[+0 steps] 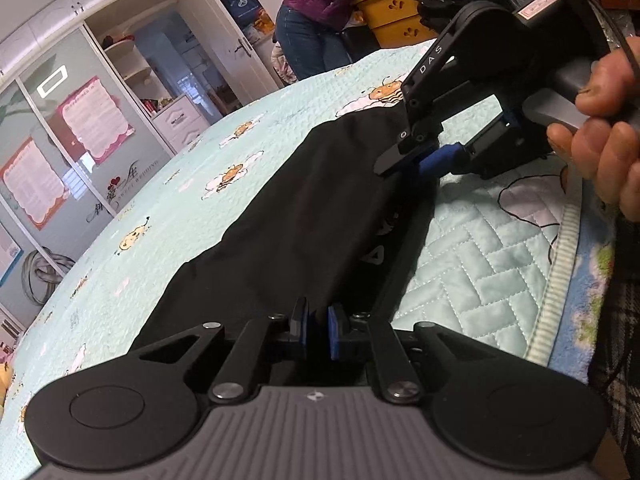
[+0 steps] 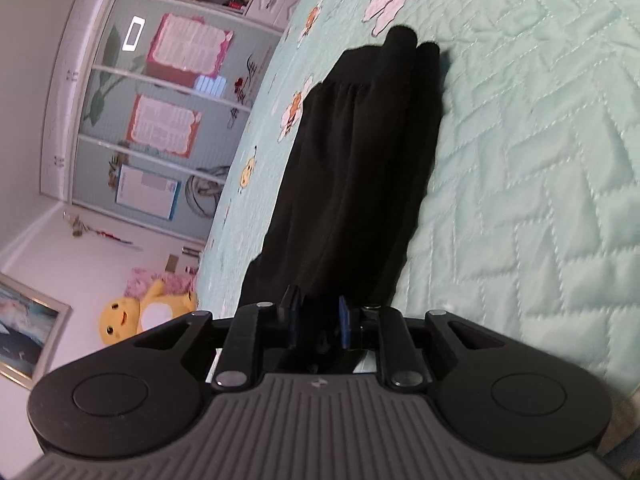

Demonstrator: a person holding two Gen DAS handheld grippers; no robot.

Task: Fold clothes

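black garment (image 1: 304, 216) pinched by both grippers; only left wrist shows a hand (image 1: 604, 128).

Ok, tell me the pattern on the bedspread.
Mint quilted bedspread with cartoon bees, clearest in the left wrist view.

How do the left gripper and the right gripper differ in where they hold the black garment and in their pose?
The left gripper holds the near end of the black garment; the right gripper holds the far end, seen from the left wrist view. The left gripper lies low along the bed quilt; the right gripper comes in from the side, with a hand on its handle. Both are shut on the same cloth.
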